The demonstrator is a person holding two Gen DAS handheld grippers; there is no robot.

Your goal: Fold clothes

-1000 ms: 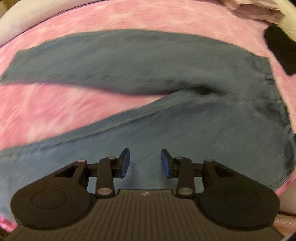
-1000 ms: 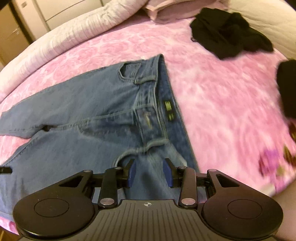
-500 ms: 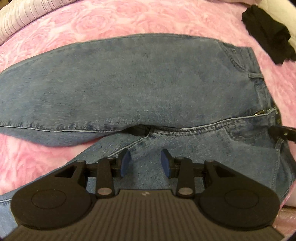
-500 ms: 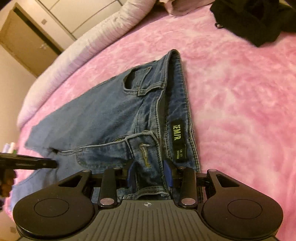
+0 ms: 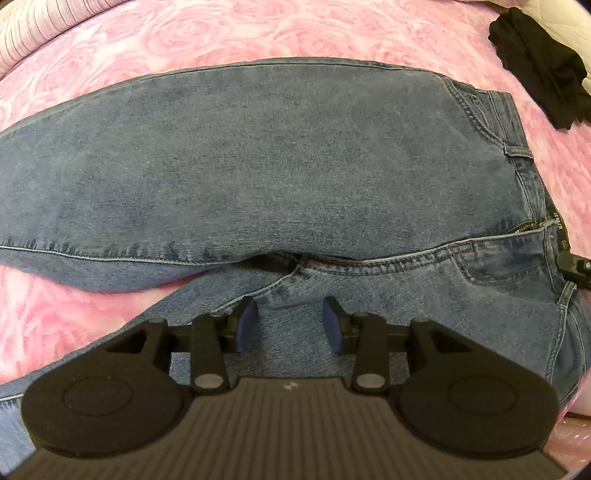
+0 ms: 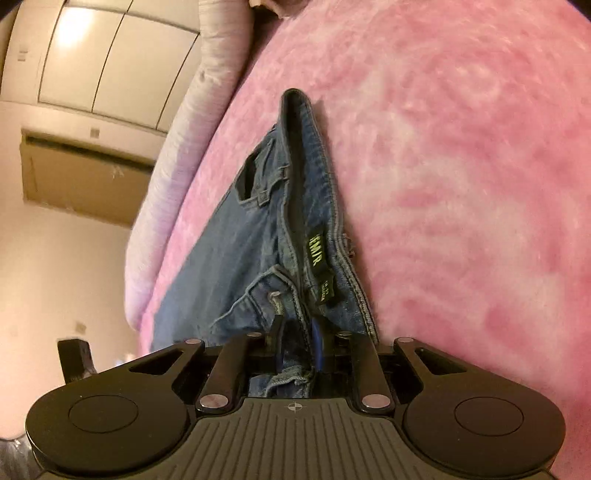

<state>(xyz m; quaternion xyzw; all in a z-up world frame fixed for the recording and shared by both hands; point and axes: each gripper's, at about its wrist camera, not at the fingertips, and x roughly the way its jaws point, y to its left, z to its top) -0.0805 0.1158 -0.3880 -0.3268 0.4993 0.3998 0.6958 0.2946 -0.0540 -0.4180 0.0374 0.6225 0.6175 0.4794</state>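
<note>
Blue jeans (image 5: 295, 166) lie flat on a pink rose-patterned bed cover (image 5: 221, 29), legs to the left and waist to the right. My left gripper (image 5: 290, 319) points down over the crotch seam; its jaws are opening and only flat denim lies beneath them. My right gripper (image 6: 297, 336) is at the front waistband of the jeans (image 6: 240, 240), beside the black label (image 6: 316, 251). Its jaws are closing and its pads press on a fold of denim. The right gripper's tip (image 5: 576, 269) shows at the waist in the left wrist view.
A black garment (image 5: 539, 62) lies on the cover beyond the waist. A white quilt (image 6: 184, 147) runs along the bed's far side, with cupboards (image 6: 110, 55) behind it. Bare pink cover (image 6: 461, 184) stretches to the right of the waistband. The left gripper's finger (image 6: 74, 358) shows at the lower left.
My right gripper has dropped low and tilted toward level at the waistband, and its jaws have narrowed onto the denim. My left gripper slid from the legs to the crotch, then held still.
</note>
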